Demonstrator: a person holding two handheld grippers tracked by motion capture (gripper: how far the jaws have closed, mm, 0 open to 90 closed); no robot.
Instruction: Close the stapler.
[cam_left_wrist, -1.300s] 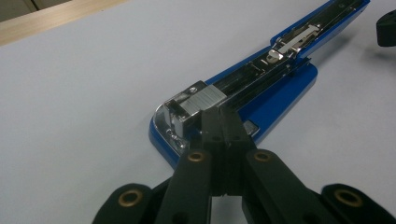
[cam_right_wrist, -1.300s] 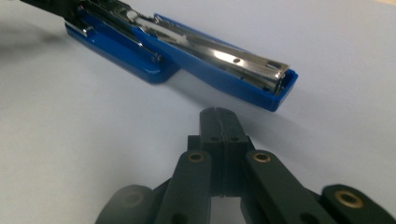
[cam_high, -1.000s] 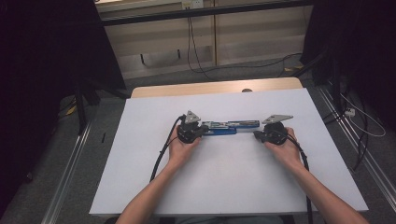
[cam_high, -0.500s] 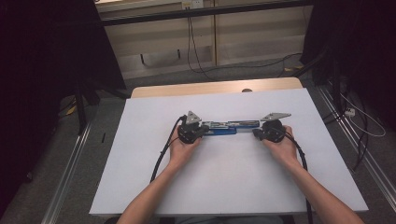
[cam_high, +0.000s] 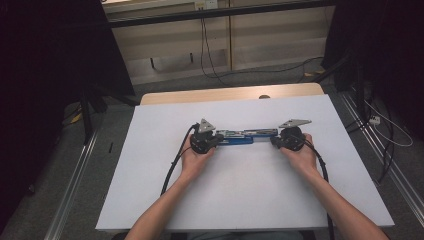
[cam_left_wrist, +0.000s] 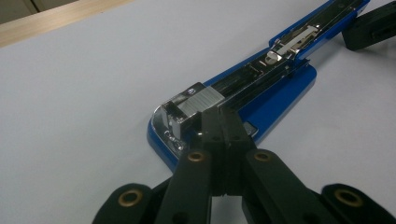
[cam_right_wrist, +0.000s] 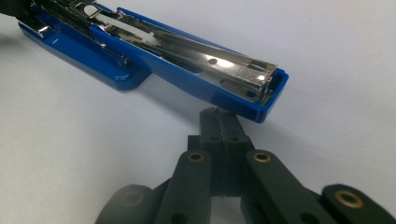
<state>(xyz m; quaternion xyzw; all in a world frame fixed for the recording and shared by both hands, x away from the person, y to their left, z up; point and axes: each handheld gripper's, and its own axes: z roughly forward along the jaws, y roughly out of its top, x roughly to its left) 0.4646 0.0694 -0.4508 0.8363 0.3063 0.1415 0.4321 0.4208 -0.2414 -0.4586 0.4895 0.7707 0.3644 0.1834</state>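
Observation:
A blue stapler (cam_high: 241, 137) lies swung open flat across the middle of the white sheet (cam_high: 240, 190). In the left gripper view its base and metal magazine (cam_left_wrist: 268, 91) run away to the upper right. My left gripper (cam_left_wrist: 219, 116) is shut with nothing between the jaws, and its tips rest against the stapler's metal head end. My right gripper (cam_right_wrist: 218, 116) is also shut and empty, its tips just under the end of the blue top cover (cam_right_wrist: 196, 65). From above, the left gripper (cam_high: 216, 139) and right gripper (cam_high: 274, 140) sit at the stapler's two ends, each held in a hand.
A wooden table edge (cam_high: 225, 93) shows beyond the sheet. Cables (cam_high: 210, 60) trail on the floor behind. Metal rails (cam_high: 75, 175) run along both sides of the table. A black stand (cam_high: 87, 107) is at the left.

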